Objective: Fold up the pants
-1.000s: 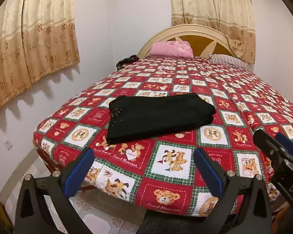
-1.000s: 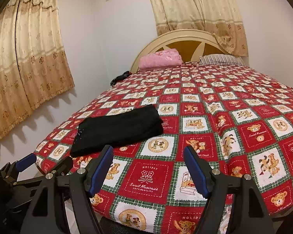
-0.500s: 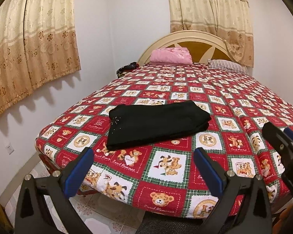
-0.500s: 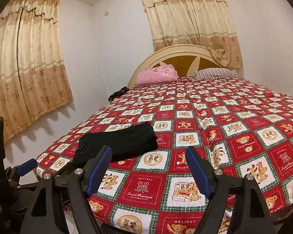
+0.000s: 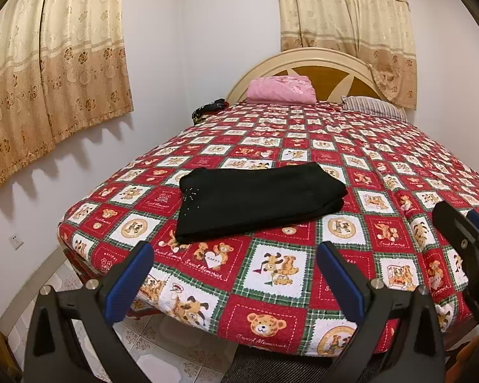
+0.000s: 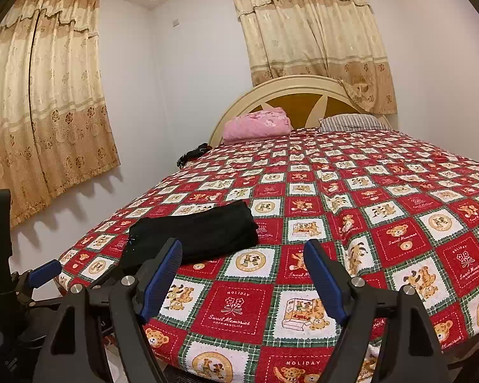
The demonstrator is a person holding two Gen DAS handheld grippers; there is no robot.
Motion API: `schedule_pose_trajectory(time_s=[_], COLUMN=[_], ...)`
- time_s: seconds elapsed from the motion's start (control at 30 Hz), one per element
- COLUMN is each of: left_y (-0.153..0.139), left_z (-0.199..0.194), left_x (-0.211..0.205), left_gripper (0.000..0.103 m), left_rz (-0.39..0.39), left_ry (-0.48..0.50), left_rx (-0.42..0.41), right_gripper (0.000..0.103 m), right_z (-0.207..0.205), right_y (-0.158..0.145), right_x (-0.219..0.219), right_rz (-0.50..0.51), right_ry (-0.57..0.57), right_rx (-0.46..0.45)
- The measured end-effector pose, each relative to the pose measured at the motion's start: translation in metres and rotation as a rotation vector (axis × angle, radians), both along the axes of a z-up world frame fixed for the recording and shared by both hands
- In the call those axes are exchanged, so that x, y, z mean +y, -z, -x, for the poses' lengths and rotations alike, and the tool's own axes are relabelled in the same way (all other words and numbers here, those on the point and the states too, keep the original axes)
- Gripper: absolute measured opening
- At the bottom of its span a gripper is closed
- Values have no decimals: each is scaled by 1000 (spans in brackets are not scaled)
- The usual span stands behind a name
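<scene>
- Black fabric pants, folded into a flat oblong stack, lying on the bed near its foot-end left corner; small row of shiny dots along the left end; layered fold edges show at the right end. Same stack in the right wrist view, partly behind the left blue pad.
- Under them: red, white and green patchwork teddy-bear bedspread covering the whole bed. Readable stitching on patches: "Sweet Memories", "HAPPY" inside a heart, "HOLIDAY", "Sweet Memories HAPPINESSLIFE" on the red flower patch.
- Left gripper: black frame, blue pads, jaws spread wide, holding nothing; held off the foot edge of the bed, aimed up the bed toward the pants, not touching fabric.
- Right gripper: same build, jaws spread wide, empty; held beside the left one, off the foot of the bed, pointed along the bedspread, pants to its front-left.
- Each gripper shows at the side of the other's view: right one at the right edge of the left wrist view, left one at the lower left of the right wrist view.
- Head of bed: folded pink blanket, striped grey pillow, arched cream and brown wooden headboard.
- Small dark bundle at the far left edge of the bed; cannot tell what it is.
- Beige floral curtains on the left wall and behind the headboard; white walls; wall socket low left; patterned floor tiles.
</scene>
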State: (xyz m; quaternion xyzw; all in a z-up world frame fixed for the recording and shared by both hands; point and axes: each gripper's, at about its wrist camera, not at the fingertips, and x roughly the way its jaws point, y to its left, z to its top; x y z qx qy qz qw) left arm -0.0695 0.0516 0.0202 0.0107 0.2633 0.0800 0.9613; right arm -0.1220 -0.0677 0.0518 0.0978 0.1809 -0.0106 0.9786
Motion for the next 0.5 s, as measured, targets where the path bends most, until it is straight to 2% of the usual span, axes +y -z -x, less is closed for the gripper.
schedule_pose_trajectory(time_s=[0.5], left_y=[1], left_z=[0], left_x=[0], left_gripper=[103], left_rz=[-3], left_ry=[0], left_rx=[1], right_gripper=[80], right_z=[0], right_y=[1], right_x=[0], right_rz=[-1], right_ry=[-1], right_rx=[8])
